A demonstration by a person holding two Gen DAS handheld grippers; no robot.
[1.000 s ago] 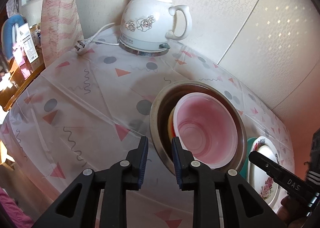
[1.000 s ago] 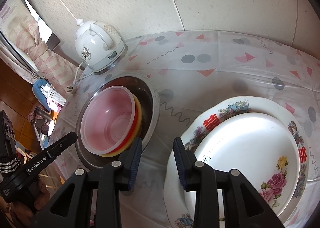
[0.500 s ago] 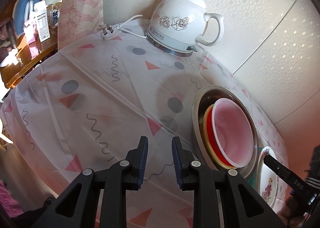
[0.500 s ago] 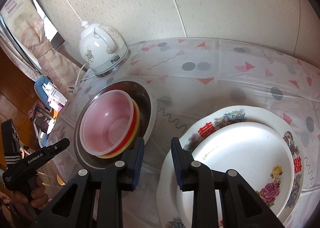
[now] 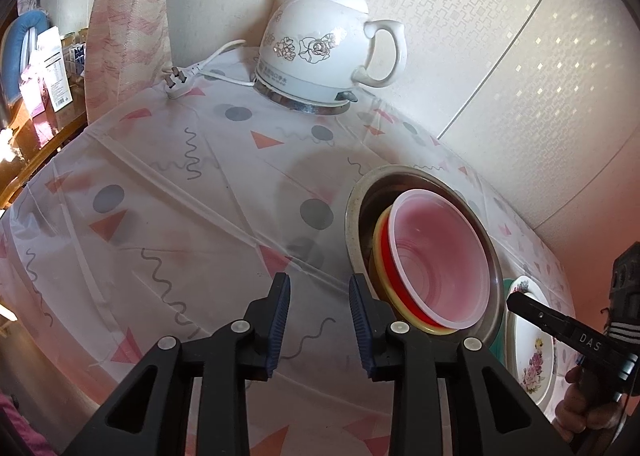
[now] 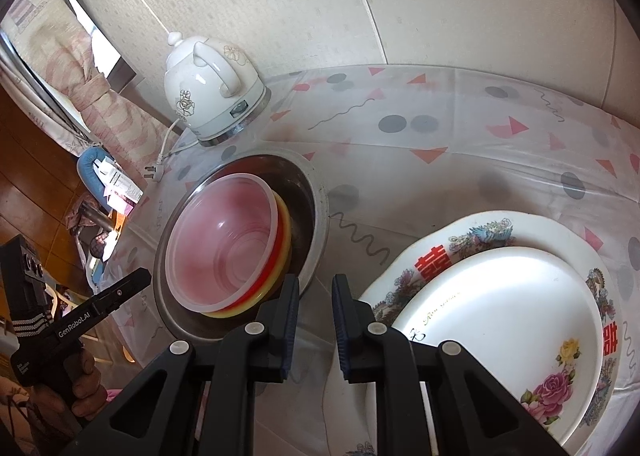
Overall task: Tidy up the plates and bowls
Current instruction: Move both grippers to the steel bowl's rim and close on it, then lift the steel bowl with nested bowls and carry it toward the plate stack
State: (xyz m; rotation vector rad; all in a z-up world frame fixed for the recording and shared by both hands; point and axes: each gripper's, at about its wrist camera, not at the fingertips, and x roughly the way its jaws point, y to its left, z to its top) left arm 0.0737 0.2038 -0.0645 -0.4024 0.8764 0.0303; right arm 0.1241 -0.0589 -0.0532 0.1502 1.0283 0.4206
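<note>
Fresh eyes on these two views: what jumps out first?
The nested bowl stack: a translucent pink bowl over red and yellow ones, inside a steel basin mid-table. To its right, a white plate sits on a floral plate. A white kettle stands by the wall.

Tablecloth (image 5: 168, 216): translucent white, grey dots, pink-orange triangles, dark squiggles.
Kettle (image 5: 320, 44) beyond fingers: white, silver-grey rose print.
Steel bowl (image 6: 316, 192) left of right fingers: dull silver. Nested inside: clear-pink tub (image 6: 224, 240), red bowl (image 6: 280, 256), yellow bowl (image 6: 256, 302).
Large plate (image 6: 480, 232) right of fingers: white, floral border, red characters.
Inner plate (image 6: 492, 320): white, pink rose, yellow flower.
</note>
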